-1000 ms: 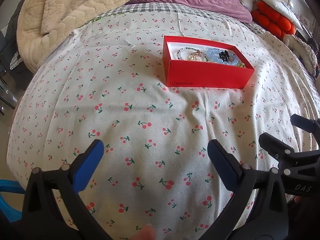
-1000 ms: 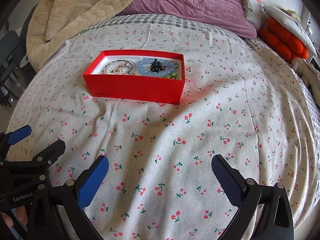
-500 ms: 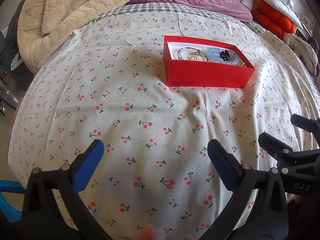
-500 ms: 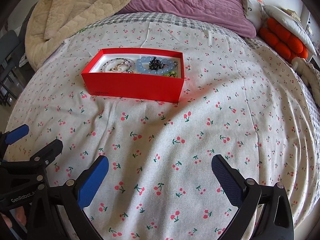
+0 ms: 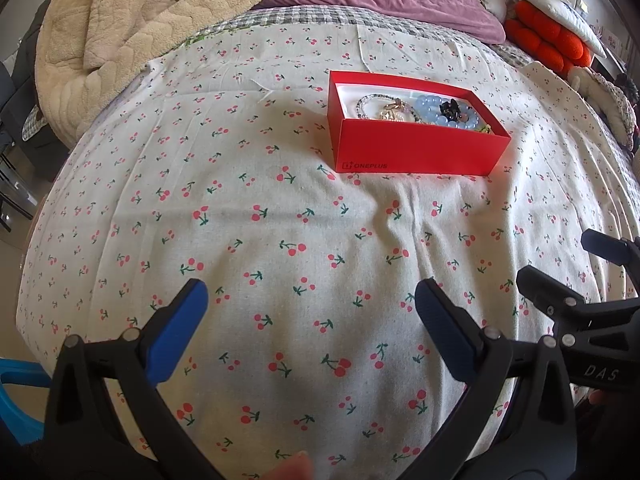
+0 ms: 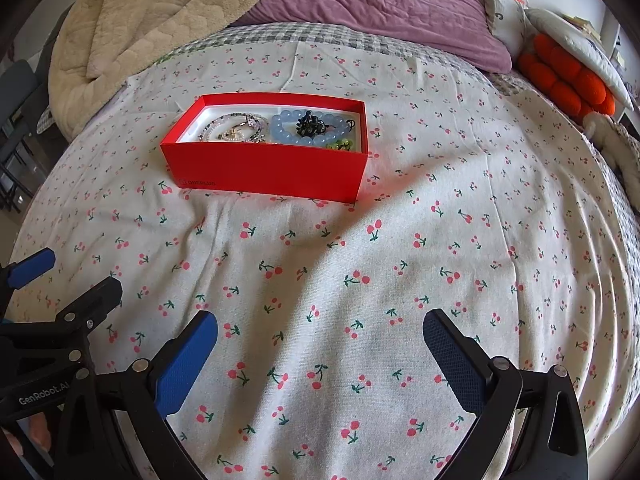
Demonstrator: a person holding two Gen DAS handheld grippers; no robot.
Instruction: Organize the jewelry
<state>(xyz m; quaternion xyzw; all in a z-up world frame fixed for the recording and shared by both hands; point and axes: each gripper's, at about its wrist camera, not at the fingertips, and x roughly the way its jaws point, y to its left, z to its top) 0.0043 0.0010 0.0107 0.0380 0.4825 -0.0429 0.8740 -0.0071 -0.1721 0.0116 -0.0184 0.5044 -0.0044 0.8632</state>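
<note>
A red open box (image 5: 416,152) sits on the cherry-print bedspread (image 5: 260,240), also in the right wrist view (image 6: 264,168). Inside lie a pale beaded bracelet with a gold charm (image 6: 236,128), a blue bead bracelet (image 6: 310,130), a small black piece (image 6: 310,123) and green beads (image 6: 340,145). My left gripper (image 5: 310,316) is open and empty, low over the cloth, well short of the box. My right gripper (image 6: 320,344) is open and empty beside it. Each gripper shows at the other view's edge.
A beige quilted blanket (image 5: 120,32) is heaped at the back left. A purple duvet (image 6: 380,4) lies across the back. An orange cushion (image 6: 568,76) and white pillows are at the far right. The bed's left edge drops to the floor (image 5: 16,184).
Both views have crept slightly forward toward the box. Both grippers stay open and empty.
</note>
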